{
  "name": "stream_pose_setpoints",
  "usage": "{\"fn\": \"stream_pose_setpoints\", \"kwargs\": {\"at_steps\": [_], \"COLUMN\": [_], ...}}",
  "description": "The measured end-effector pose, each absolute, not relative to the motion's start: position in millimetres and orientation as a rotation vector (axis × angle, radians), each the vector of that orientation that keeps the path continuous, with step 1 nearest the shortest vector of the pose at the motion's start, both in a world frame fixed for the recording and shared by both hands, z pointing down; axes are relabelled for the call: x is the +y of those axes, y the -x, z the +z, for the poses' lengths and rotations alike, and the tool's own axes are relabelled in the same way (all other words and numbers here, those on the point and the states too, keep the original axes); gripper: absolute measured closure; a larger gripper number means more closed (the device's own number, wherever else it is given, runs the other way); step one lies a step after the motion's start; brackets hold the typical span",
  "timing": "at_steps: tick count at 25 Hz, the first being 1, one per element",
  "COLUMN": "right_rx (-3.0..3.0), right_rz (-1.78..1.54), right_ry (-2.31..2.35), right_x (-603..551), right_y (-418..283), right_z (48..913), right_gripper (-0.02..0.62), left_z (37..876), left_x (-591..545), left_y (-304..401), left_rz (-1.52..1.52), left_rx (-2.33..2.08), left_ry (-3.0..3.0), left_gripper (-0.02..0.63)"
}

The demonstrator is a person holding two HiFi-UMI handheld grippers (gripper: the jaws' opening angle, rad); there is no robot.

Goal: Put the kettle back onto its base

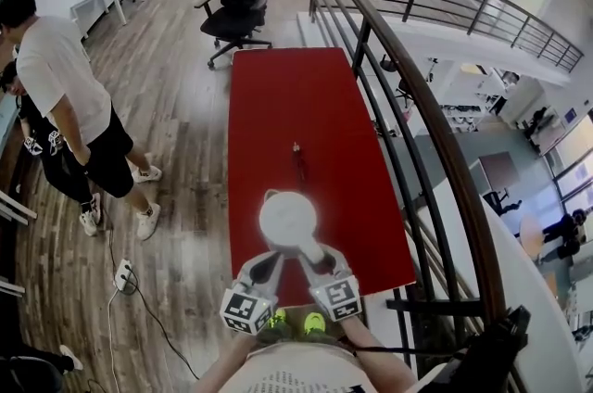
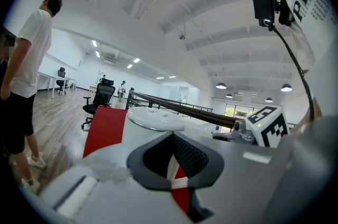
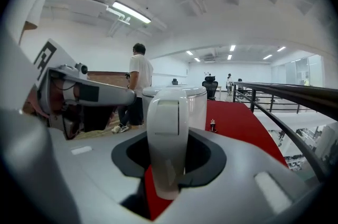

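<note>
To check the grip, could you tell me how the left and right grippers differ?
The right gripper is closed on the kettle handle; the left gripper's jaws stand apart, empty. The right gripper meets the handle; the left gripper sits beside it. Both point toward the kettle.

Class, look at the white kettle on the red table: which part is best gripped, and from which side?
Its handle, approached from the near side in the head view: the kettle turns it that way, and the narrow upright bar fits between jaws, unlike the wide round body.
</note>
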State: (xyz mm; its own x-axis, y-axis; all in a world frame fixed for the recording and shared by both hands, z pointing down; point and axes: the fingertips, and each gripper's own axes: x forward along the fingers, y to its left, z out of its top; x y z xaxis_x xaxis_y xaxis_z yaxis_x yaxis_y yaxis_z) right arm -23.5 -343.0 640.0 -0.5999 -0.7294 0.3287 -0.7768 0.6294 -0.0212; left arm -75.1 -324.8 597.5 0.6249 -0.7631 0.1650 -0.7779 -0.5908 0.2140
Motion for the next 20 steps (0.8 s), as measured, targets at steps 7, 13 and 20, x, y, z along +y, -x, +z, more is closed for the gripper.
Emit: {"fn": "stream_pose_setpoints", "kwargs": {"at_steps": [7, 13, 20], "right_rx": [-2.58, -2.615, -2.686], "right_rz": [0.213, 0.226, 0.062], "right_ry": [-1.162, -1.086, -1.088], "right_x": [-344, -341, -332], "right_y": [24, 31, 25], "right_z": [642, 643, 587], "right_gripper": [0.471, 0.429, 0.37], "left_z": [600, 600, 579], "left_x": [-323, -325, -322], "left_y": [67, 67, 63], "left_rz": [0.086, 0.081, 0.048], "left_rx": [-1.236, -1.242, -1.261], "left_ry": [-2.586, -2.595, -2.642], "left_gripper": [0.614, 0.614, 0.614]}}
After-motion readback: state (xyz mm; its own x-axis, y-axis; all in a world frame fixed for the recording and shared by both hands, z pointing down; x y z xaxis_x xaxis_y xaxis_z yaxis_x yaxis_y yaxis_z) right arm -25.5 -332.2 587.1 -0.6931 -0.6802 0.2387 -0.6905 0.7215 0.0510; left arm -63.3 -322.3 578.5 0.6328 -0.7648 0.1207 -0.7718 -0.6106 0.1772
